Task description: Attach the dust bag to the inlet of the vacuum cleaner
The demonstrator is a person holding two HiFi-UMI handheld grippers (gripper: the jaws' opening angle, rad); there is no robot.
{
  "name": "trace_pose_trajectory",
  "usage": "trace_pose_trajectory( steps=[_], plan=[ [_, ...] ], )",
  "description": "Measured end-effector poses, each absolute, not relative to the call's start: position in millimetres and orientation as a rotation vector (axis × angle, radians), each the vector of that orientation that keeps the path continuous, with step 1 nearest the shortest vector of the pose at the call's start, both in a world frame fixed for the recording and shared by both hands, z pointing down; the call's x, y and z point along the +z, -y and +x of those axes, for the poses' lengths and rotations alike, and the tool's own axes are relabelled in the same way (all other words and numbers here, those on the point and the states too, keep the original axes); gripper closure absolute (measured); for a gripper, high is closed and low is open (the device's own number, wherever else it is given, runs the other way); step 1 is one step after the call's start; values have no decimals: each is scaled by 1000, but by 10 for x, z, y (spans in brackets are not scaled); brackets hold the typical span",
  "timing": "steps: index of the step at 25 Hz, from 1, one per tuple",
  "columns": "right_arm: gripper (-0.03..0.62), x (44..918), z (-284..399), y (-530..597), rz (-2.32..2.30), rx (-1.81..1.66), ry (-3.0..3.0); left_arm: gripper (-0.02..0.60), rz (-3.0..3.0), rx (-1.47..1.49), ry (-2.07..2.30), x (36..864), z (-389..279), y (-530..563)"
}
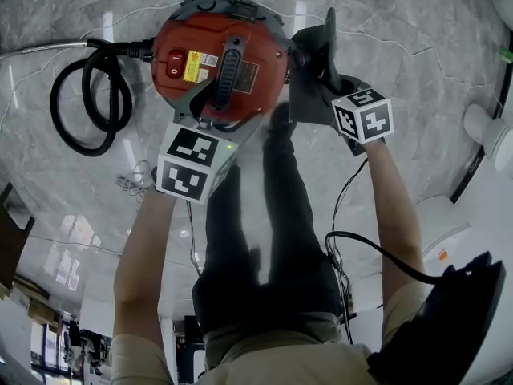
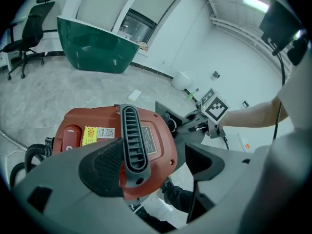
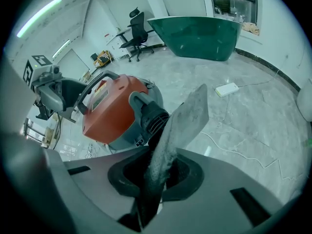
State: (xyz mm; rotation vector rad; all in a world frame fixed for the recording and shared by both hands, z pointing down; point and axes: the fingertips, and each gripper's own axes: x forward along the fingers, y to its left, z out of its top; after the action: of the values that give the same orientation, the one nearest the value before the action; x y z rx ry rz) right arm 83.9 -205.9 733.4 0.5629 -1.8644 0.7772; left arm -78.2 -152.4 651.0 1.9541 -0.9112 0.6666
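Underfoot, pale marble floor [image 1: 401, 22] carries the red vacuum cleaner [image 1: 216, 54], straight ahead of both claws. Its black hose [image 1: 84, 107] loops off to the left claw's left. The left claw [image 2: 156, 165] stands wide open over the cleaner's top, with the black ribbed handle [image 2: 132, 140] between its jaws, close to the left pad and well apart from the right. The right claw [image 3: 153, 179] is pinched narrow on the grey dust bag [image 3: 183, 118], held edge-on, its free end just right of the black inlet [image 3: 148, 113].

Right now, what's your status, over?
Left gripper open at black handle of red vacuum cleaner. Right gripper shut on grey felt dust bag, beside black inlet. Nothing blocking.
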Motion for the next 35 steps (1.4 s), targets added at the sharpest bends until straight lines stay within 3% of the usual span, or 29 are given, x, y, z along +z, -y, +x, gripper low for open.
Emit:
trace_pose_trajectory(
  steps=[7,29,35],
  plan=[
    [543,7326,804,2063,727,976,1885,225,1949,655,918,6507,-781,1522],
    [539,7340,576,2016,495,594,1933,223,1953,656,934,6510,-787,1530],
    [537,7352,595,2012,512,691,1952,224,1961,694,926,6527,-795,1514]
  ],
)
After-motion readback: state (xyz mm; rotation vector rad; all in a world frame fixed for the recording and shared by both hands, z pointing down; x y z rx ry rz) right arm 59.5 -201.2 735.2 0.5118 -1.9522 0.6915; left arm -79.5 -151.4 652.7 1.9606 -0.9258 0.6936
